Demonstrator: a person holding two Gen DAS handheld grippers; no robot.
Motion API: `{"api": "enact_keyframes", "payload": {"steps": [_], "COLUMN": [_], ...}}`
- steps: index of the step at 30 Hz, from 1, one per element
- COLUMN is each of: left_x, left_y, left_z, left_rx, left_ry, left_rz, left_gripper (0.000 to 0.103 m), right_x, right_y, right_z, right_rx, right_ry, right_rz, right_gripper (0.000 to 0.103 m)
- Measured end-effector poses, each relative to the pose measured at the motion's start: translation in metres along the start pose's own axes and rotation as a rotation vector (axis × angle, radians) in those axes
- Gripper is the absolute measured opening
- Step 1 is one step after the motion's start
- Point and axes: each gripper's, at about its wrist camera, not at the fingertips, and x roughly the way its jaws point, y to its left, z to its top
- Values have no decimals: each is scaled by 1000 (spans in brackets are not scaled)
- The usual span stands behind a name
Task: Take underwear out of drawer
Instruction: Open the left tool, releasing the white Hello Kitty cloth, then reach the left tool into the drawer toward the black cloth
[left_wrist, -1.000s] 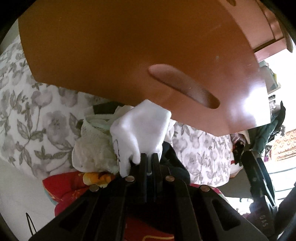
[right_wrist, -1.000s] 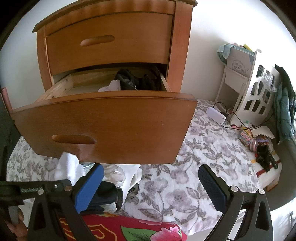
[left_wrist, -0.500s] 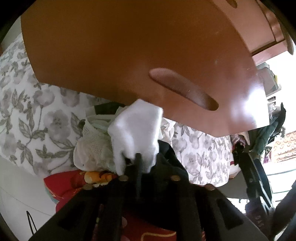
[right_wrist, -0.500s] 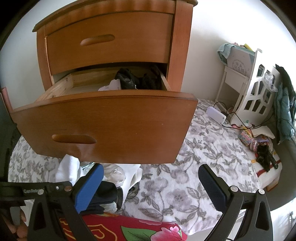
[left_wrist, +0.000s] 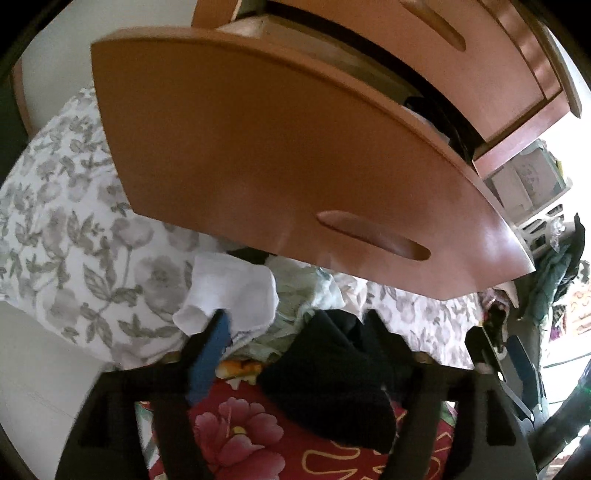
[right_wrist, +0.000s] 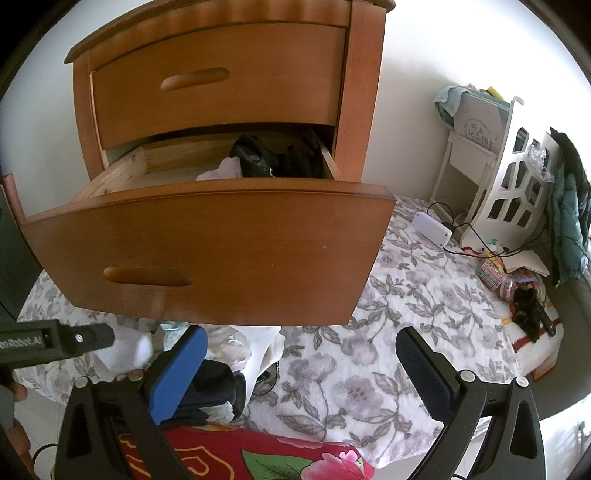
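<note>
Left tongs (left_wrist: 295, 325) opening, seemingly empty; right tongs (right_wrist: 301, 354) wide apart

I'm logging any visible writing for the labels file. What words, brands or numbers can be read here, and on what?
"enRobot.AI", its start cut off by the frame edge: on the left gripper body, right wrist view.
Round emblem with characters on the pale board by the wall: too small to read.
Left wrist view: nothing readable.

1. The left gripper (left_wrist: 295, 325), clamped on the white underwear (left_wrist: 232, 295) a second ago, is opening; the cloth lies free at left centre.
2. In the left wrist view, the drawer front (left_wrist: 277, 155) now sits higher, showing its top edge.
</note>
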Motion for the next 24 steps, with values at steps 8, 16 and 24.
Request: {"api": "enact_keyframes", "payload": {"steps": [8,16,24], "left_x": [-10,-23,-42], "left_y": [0,-2,-12], "left_z": [0,2,2], "left_rx": [23,30,61], "left_ry": [-72,-131,-181], "left_rz": [54,78,74], "left_gripper": [97,100,100], "right_x": [0,0,0], "right_y": [0,0,0], "right_z": [0,0,0], "right_rx": [0,0,1], "right_ry": [1,2,1], "right_rz": [1,1,1], "right_gripper": [103,103,103]}}
